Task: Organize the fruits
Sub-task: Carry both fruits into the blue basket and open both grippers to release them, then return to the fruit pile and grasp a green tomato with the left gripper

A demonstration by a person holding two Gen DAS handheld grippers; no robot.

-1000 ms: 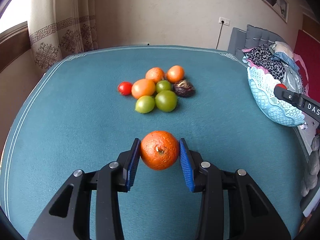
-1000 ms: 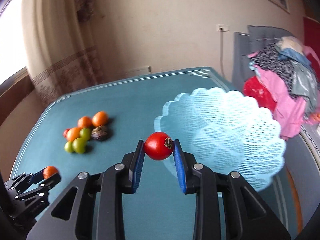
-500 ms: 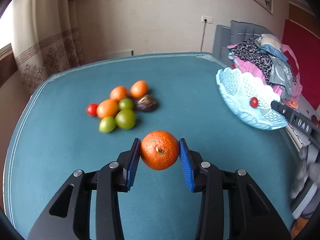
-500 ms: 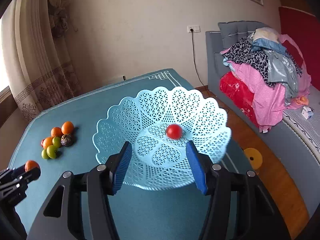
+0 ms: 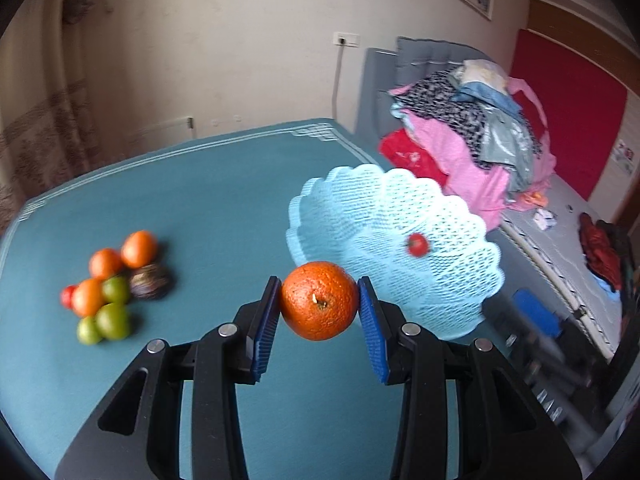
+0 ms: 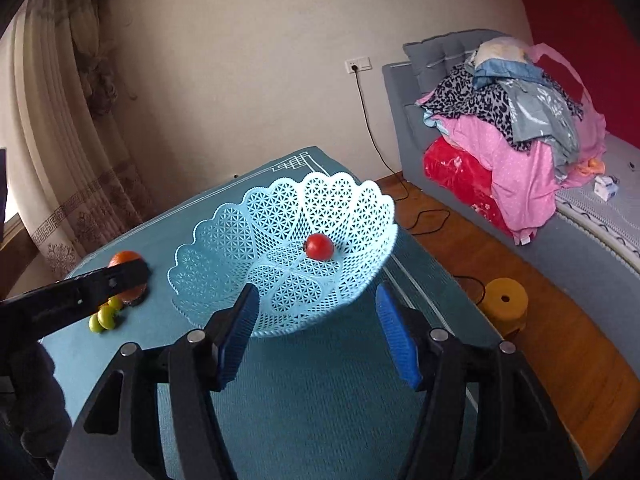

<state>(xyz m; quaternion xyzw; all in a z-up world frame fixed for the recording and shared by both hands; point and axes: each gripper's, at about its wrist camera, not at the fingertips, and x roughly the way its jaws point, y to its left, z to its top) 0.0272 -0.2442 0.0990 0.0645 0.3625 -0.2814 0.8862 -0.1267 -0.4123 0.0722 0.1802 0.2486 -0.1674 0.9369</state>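
My left gripper is shut on an orange and holds it above the teal table, just short of the near-left rim of the light blue lattice basket. A red tomato lies inside the basket; it also shows in the right wrist view. My right gripper is open and empty, in front of the basket's near rim. A cluster of fruits lies on the table to the left: oranges, green fruits, a small red one and a dark one.
The teal table ends just right of the basket; a wooden floor with a yellow stool lies below. A bed with piled clothes stands at the right. A curtain hangs at the left.
The right gripper let go of the tomato into the basket, opened and drew back. The left gripper carried the orange to the right, close to the basket.
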